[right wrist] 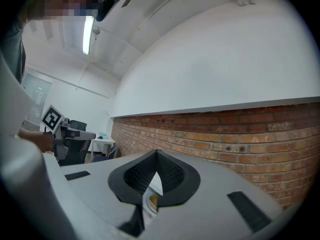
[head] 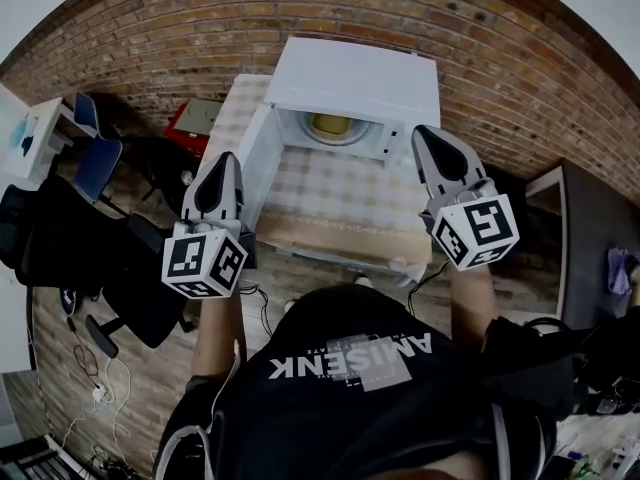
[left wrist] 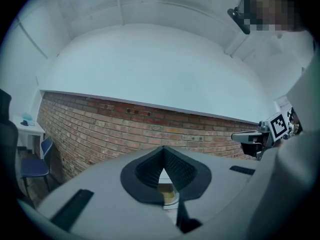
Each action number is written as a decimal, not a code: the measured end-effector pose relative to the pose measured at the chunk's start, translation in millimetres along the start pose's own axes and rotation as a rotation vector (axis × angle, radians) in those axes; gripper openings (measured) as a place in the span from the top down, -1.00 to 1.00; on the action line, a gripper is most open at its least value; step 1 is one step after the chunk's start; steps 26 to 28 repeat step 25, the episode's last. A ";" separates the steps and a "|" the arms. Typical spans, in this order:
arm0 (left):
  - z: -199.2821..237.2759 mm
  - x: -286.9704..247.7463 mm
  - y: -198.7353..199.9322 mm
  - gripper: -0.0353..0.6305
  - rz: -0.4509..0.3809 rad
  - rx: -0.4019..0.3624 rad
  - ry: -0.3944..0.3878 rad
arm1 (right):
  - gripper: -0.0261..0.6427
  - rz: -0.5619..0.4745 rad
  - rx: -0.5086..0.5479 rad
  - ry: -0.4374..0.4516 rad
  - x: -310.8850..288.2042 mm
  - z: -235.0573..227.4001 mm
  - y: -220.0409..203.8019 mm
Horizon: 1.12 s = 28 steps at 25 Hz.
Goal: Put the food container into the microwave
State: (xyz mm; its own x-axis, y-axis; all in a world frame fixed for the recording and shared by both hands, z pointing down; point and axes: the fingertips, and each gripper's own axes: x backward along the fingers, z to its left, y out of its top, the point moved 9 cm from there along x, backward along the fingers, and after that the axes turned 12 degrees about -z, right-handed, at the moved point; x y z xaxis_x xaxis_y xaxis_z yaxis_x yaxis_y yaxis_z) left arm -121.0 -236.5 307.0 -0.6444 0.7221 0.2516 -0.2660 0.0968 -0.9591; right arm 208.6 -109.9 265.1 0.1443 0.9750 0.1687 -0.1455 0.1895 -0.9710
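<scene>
The food container (head: 330, 124) sits inside the far microwave (head: 355, 73), your left gripper (head: 222, 164) and right gripper (head: 424, 134) are pinched closed and empty, and only its open door (head: 258, 160) seems left to shut.

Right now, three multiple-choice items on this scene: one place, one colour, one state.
1. Where is the container?
A. on the table
B. inside the microwave
C. in the left hand-held gripper

2. What colour is the microwave?
A. white
B. black
C. red

3. How is the microwave's door?
A. shut
B. missing
C. swung open

Answers:
1 B: the head view shows the container sitting in the cavity of the microwave.
2 A: its top and walls are plain white.
3 C: the door stands out to the left, leaving the cavity exposed.
</scene>
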 end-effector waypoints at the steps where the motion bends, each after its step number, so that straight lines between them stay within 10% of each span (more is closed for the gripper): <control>1: -2.7 -0.4 -0.1 0.86 -0.001 -0.001 0.000 | 0.80 0.002 -0.003 0.000 1.6 -2.2 -2.7; 28: -5.1 20.5 1.6 0.86 0.004 -0.052 0.084 | 0.80 0.017 -0.051 0.008 3.9 -9.0 -16.2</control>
